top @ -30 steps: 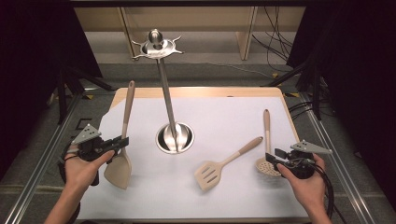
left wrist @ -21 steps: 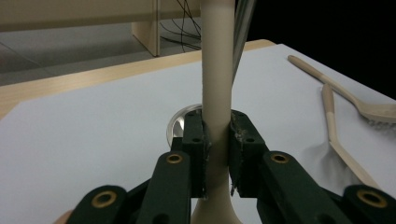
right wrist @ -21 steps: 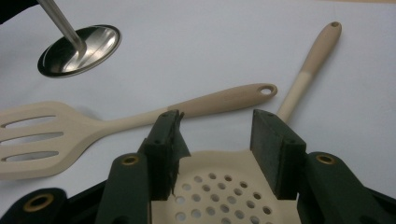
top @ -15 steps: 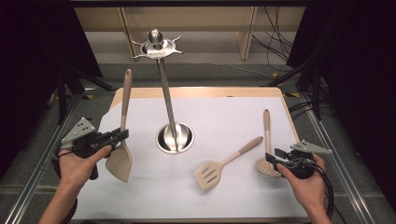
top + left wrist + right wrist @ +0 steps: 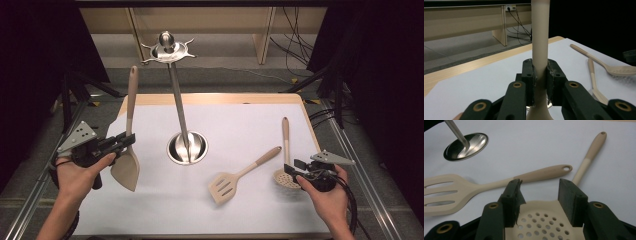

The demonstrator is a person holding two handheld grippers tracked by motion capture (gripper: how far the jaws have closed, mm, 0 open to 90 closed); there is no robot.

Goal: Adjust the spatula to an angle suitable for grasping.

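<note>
Left tongs [image 5: 539,75]: I see them clamped on the turner [image 5: 540,37] handle.
Right tongs [image 5: 539,195]: spread above my skimmer [image 5: 541,225], frame bottom.

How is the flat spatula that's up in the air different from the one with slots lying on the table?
The solid spatula has a plain blade with no holes; the slotted spatula has long slots. The solid one stands upright, handle up, clamped in the left tongs; the slotted one lies flat and untouched on the white table cover. Both are beige with a darker handle end.
</note>
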